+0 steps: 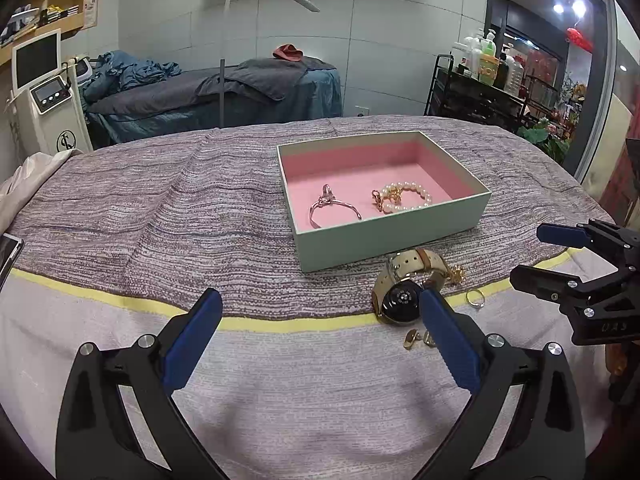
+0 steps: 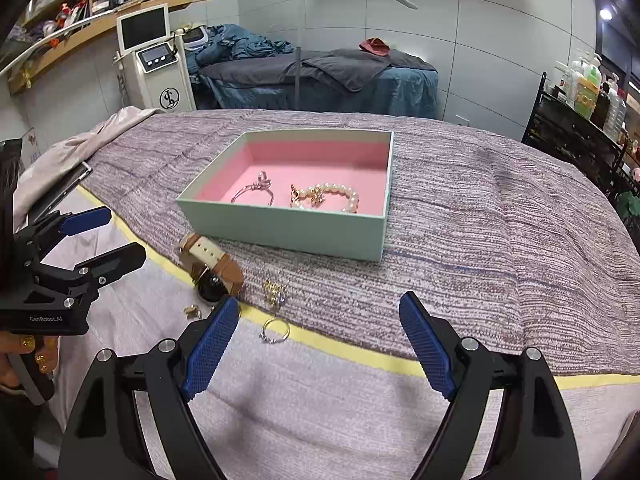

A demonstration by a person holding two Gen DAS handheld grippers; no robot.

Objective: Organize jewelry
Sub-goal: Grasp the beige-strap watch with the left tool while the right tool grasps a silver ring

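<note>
A mint green box (image 1: 394,242) (image 2: 280,228) with a pink lining holds a silver bangle (image 1: 334,210) (image 2: 253,192) and a pearl bracelet (image 1: 404,196) (image 2: 326,196). In front of it on the cloth lie a gold watch (image 1: 402,286) (image 2: 212,264) with a beige strap, a small gold charm (image 1: 456,272) (image 2: 275,291), a ring (image 1: 475,298) (image 2: 275,330) and gold earrings (image 1: 418,338) (image 2: 192,310). My left gripper (image 1: 320,312) (image 2: 106,234) is open and empty, its right finger just before the watch. My right gripper (image 2: 318,312) (image 1: 532,252) is open and empty, right of the ring.
The jewelry lies on a bed covered with a striped purple cloth (image 1: 160,216) with a yellow band (image 1: 280,324). A dark tablet edge (image 1: 10,254) (image 2: 60,194) sits at the left. Behind are a massage bed (image 1: 216,92), a white machine (image 1: 48,92) and a black bottle rack (image 1: 480,88).
</note>
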